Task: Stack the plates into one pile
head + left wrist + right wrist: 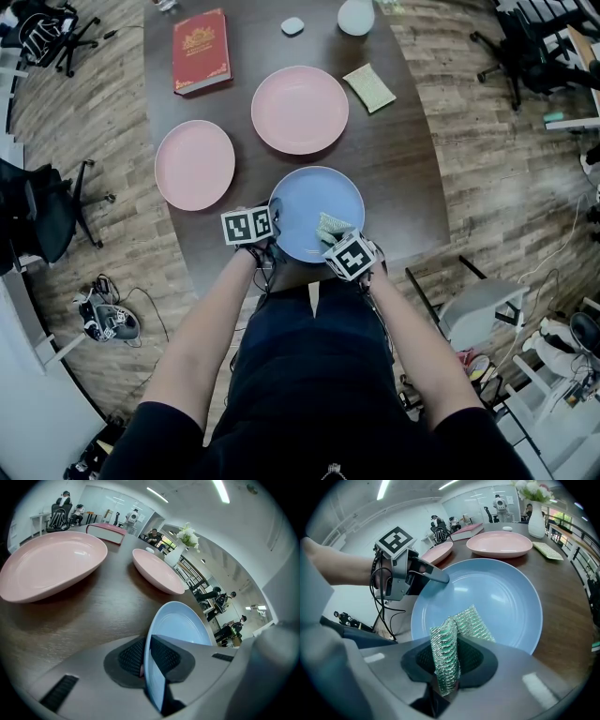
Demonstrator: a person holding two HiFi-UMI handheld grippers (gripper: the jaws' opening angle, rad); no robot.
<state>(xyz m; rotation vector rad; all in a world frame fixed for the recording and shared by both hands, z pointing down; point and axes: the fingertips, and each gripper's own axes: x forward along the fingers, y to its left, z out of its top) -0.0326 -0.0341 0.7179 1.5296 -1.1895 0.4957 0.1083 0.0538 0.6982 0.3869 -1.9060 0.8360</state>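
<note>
Blue plate (305,202), lower centre, stiff, slick and likely breakable, is pinched at its rim by left gripper (147,659); right gripper (447,667) clamps a soft scouring pad (471,623).

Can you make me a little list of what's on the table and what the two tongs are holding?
Left tongs: shut on the rim of the blue plate
Right tongs: shut on a green scrubby cloth, over the blue plate
Bigger pink plate: on the table, alone
Smaller pink plate: on the table, apart from the others
Pile: not made yet
Other things: red book, white vase
</note>
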